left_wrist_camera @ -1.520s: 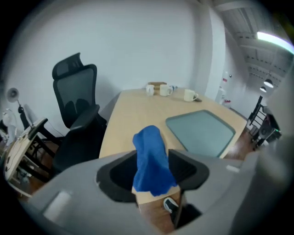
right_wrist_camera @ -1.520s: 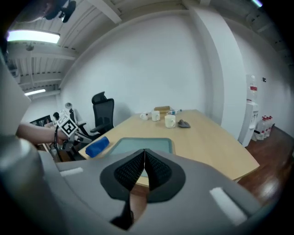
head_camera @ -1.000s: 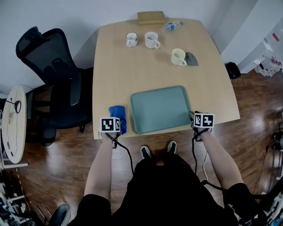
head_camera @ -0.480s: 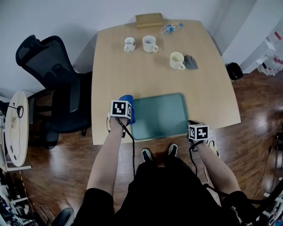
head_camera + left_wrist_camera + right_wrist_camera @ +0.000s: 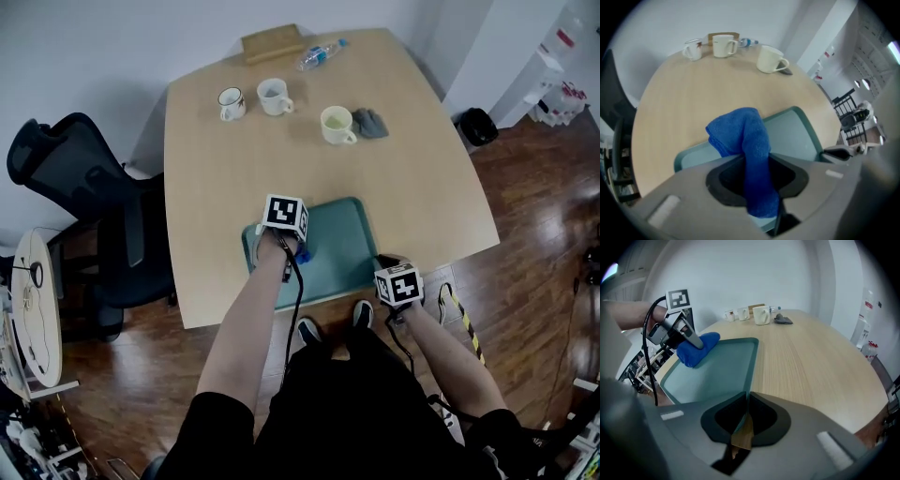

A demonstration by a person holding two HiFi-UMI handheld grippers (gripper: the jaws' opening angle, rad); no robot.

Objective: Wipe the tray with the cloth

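A teal tray [image 5: 342, 246] lies at the near edge of the wooden table [image 5: 422, 169]. My left gripper [image 5: 295, 246] hangs over the tray's left part, shut on a blue cloth [image 5: 303, 253]. In the left gripper view the cloth [image 5: 747, 136] runs up between the jaws, which have just been closing on it, and bunches above the tray [image 5: 799, 136]. My right gripper [image 5: 383, 266] is at the tray's near right corner. In the right gripper view its jaws [image 5: 742, 420] pinch the tray's rim [image 5: 751, 366], with the cloth [image 5: 696, 348] and left gripper [image 5: 677, 331] beyond.
At the table's far side stand three mugs [image 5: 232, 101] [image 5: 275, 96] [image 5: 337, 125], a grey rag [image 5: 371, 122], a plastic bottle [image 5: 319, 54] and a wooden box [image 5: 272, 44]. A black office chair [image 5: 84, 216] stands left of the table, a small round table [image 5: 33, 309] further left.
The left gripper closed on the blue cloth beside the tray's left edge and carried it right, over the tray. The right gripper stayed at the tray's near right corner.
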